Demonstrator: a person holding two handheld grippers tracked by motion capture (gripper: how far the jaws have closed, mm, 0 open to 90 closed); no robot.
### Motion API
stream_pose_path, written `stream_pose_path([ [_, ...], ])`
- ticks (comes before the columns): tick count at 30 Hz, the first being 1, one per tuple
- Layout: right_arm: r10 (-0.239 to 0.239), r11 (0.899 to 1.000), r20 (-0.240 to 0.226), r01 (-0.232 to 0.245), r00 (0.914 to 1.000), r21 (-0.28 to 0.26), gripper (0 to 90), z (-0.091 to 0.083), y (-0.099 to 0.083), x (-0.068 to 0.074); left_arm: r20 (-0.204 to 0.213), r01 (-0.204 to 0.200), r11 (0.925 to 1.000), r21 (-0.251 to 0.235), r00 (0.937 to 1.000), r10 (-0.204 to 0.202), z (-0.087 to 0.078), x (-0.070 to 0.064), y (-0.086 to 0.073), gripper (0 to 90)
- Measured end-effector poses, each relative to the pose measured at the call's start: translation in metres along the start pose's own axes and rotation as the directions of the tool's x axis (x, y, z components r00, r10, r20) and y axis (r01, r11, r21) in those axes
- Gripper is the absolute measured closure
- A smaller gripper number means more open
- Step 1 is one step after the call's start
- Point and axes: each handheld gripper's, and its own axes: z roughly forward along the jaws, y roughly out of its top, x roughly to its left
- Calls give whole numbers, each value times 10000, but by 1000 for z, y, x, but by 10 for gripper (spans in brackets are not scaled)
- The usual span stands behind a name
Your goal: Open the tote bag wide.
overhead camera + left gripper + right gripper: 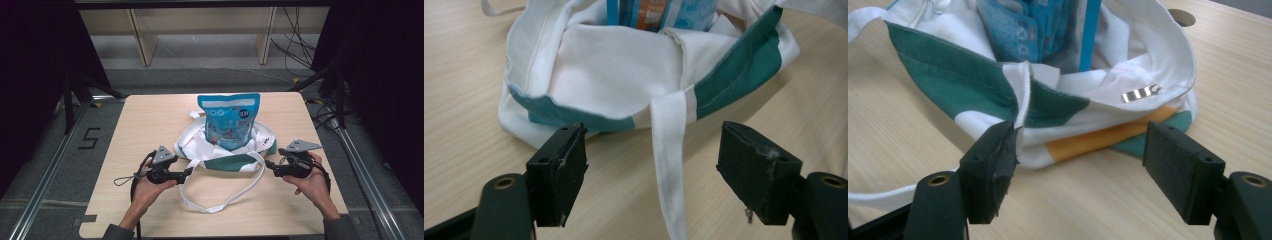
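Hands: two, entering from near edge of tabletop, one gripper each.
Left gripper: near bag's left front corner, jaws spread wide, holding nothing; strap running between them in left gripper view, touching neither.
Right gripper: at bag's right front corner, jaws spread wide, gripping nothing; left jaw just touching bag edge and strap in right gripper view.
Container: one tote bag, white with green band, slumped open at middle of tabletop.
Contents: one blue snack pouch, upright in bag, top half above rim, leaning toward far edge.
Straps: two seen; front strap looping loose on wood toward near edge, second strap poking out behind bag, far side.
Count: 1 bag, 1 pouch, 2 straps, 2 grippers.
High view extras: whole tabletop, both hands, shelf legs and cables beyond far edge.
Left gripper view extras: bag's white inner lining, orange patch on pouch, strap sewn at green band.
Right gripper view extras: orange stripe low on bag, small metal clip on inner rim, round hole in tabletop behind bag.
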Motion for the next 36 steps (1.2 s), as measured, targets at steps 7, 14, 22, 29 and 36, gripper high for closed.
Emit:
stream_pose_path([
  [7,3,9997,-69,-1,10000,228,296,-6,-8,8,43,-251,9997,-82,9997,251,-9,-4,-18,266],
  [14,-341,9993,-83,342,9994,137,289,-12,-17,13,71,-111,9999,66,9999,110,-15,-8,-34,262],
  [22,-474,9983,-218,481,9986,322,283,-15,-30,24,369,-238,9992,316,9991,226,-21,-27,-46,241],
  [29,-650,9957,-415,675,9970,630,257,-19,-46,34,418,-120,9994,312,9991,106,-26,-38,-55,225],
  [36,-641,9933,-630,697,9960,918,243,-24,-62,43,568,-493,9977,474,9973,465,-37,-45,-62,217],
])
